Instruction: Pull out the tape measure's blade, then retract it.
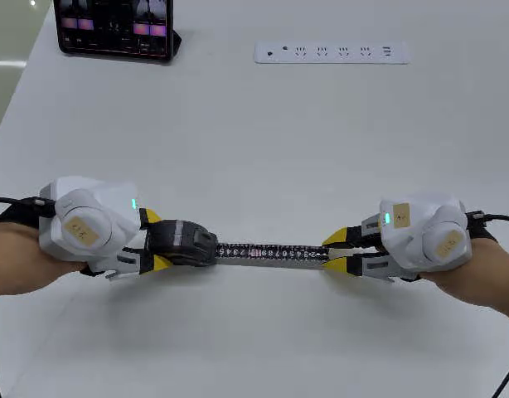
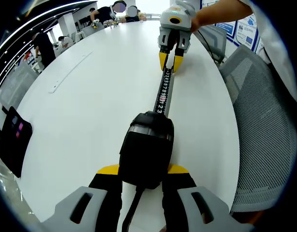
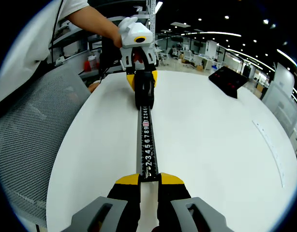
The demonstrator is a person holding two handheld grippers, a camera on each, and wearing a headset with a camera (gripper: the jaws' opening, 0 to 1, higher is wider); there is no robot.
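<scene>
Looking down in the head view, we see the left gripper in the lower left of the frame, its yellow-tipped jaws clamped on the black tape measure case. The case rests on the white table. From it the blade runs level toward the right, its numbers facing up. The right gripper sits in the lower right, jaws pinched together on the blade's far end. A white power strip lies near the top edge, and a dark screen stands in the upper left corner. Both are well apart from the tape.

In the left gripper view, our own jaws rise from the bottom and squeeze the case from both sides at the centre of the frame. The blade stretches up the frame to the other gripper, which holds its tip near the top. A grey mesh chair shows along the right side, and the screen sits at the left edge.

In the right gripper view, our own jaws at the bottom centre are closed on the blade's end. The numbered strip runs straight up the middle to the case, gripped by the other gripper in the upper centre. The screen lies in the upper right and the power strip near the right edge.
</scene>
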